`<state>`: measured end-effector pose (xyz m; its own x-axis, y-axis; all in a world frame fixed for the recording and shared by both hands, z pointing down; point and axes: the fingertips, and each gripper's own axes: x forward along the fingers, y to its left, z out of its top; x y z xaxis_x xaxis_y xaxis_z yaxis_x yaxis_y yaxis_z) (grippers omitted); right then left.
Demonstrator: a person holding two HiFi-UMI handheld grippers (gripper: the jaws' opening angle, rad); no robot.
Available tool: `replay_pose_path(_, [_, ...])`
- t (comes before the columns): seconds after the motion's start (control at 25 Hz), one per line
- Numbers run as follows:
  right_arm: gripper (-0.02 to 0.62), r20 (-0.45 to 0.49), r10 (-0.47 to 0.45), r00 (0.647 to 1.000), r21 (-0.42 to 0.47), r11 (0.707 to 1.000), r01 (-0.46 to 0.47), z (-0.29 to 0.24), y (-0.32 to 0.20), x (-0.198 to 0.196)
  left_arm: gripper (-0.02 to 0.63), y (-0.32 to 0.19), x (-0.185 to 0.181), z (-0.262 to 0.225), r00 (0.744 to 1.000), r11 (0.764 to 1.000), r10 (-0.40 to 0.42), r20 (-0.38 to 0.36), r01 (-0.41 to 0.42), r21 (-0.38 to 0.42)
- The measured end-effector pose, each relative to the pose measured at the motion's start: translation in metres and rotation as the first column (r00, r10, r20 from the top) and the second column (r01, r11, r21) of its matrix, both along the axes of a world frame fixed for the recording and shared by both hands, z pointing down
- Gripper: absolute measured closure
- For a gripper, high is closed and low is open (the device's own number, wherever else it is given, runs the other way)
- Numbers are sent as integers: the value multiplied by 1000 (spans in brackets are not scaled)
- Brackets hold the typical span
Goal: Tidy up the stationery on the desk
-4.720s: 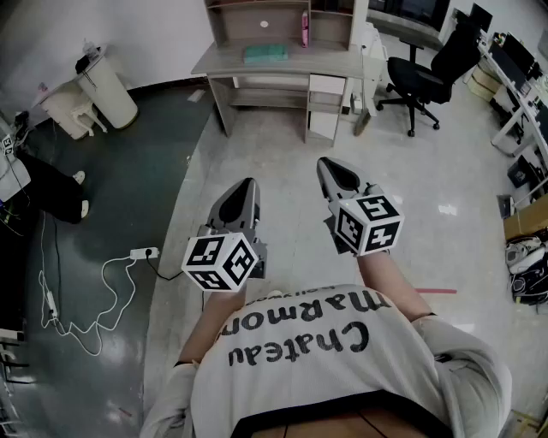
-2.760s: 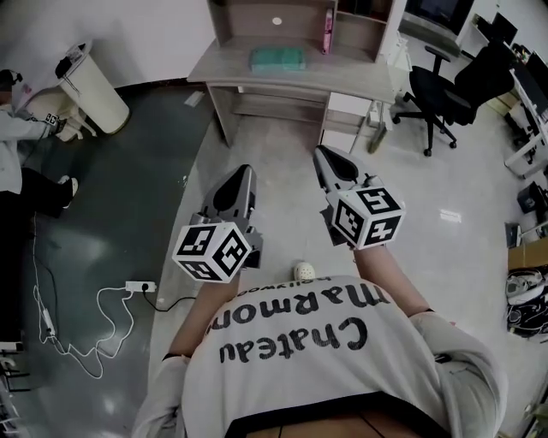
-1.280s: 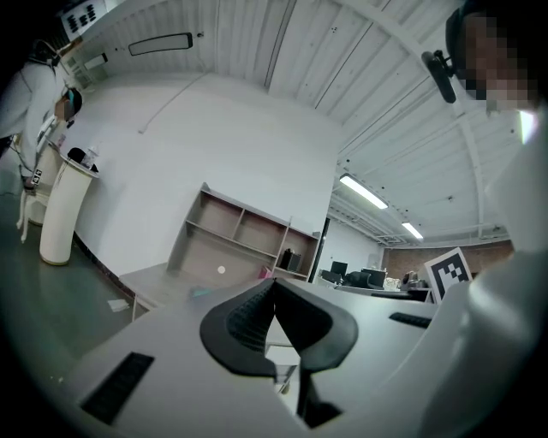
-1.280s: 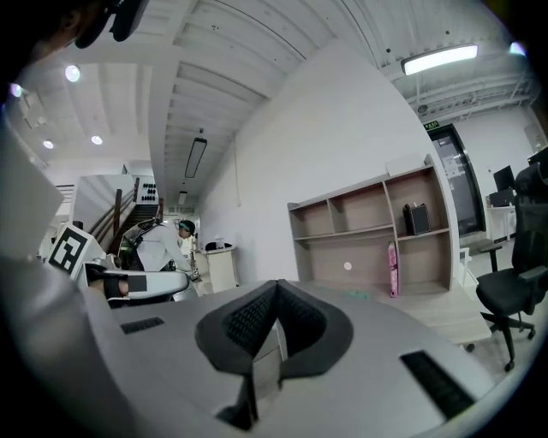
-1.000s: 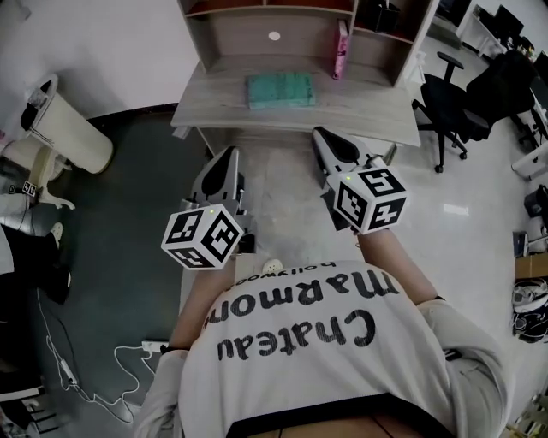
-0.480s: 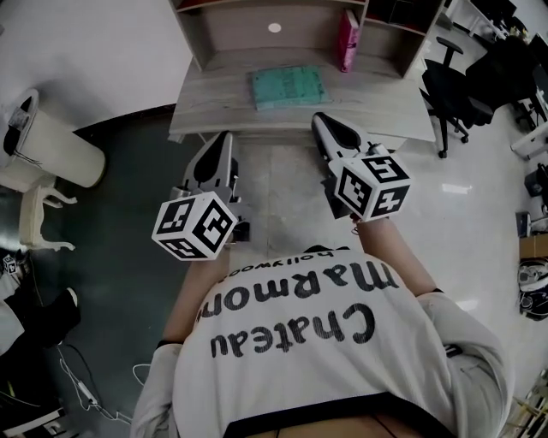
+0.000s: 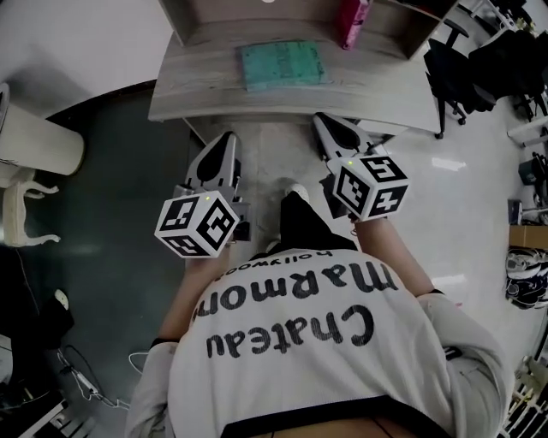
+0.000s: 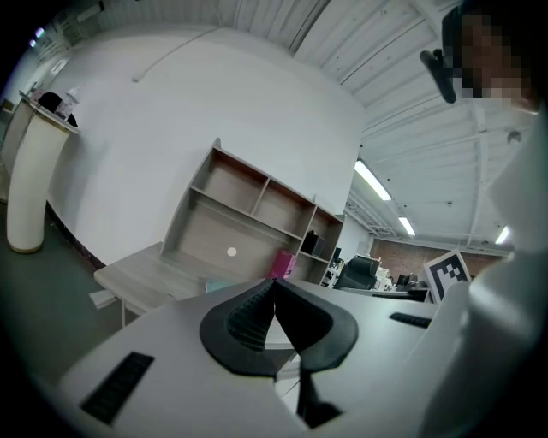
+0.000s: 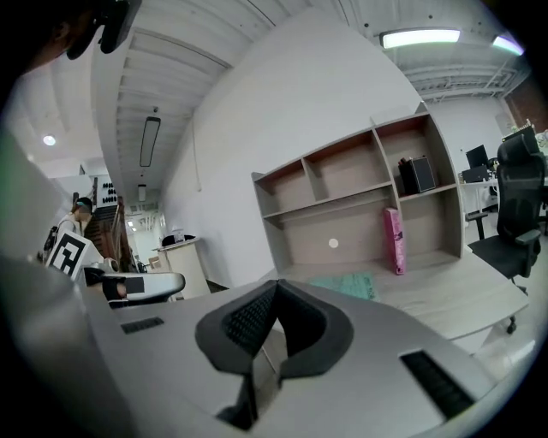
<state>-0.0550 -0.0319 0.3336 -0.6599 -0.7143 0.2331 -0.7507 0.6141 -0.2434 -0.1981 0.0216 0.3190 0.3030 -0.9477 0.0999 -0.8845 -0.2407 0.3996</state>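
Head view: left gripper (image 7: 226, 139) and right gripper (image 7: 323, 121) jaws pressed together, empty; teal notebook (image 7: 281, 65) on desk (image 7: 193, 90) ahead, between tips.

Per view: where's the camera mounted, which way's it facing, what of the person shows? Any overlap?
Head view: on the person's head, facing steeply down at the desk; shirt, left gripper and right gripper show.
Left gripper view: on the left gripper, facing along its shut jaws toward the shelves; its jaws show.
Right gripper view: on the right gripper, facing along its shut jaws toward the green pad; its jaws show.
Shared: all three see the desk and pink book.
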Motion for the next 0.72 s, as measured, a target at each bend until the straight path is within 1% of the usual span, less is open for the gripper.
replay_pose_path(0.12, [583,-9,-11,1000,-36,999,11,17,-23,0,589,-20,-1,16,1000,999,-23,10,23,-33])
replay_pose_path(0.36, [583,-28,-51,998,-87,995,48,37,-82,-11,589,-71,-7,37,999,996,-51,-7,50,-77])
replay_pose_path(0.72, [583,-62,-135,989,-164,979,123,71,-164,-34,589,-145,-25,75,990,976,-137,-23,131,-173])
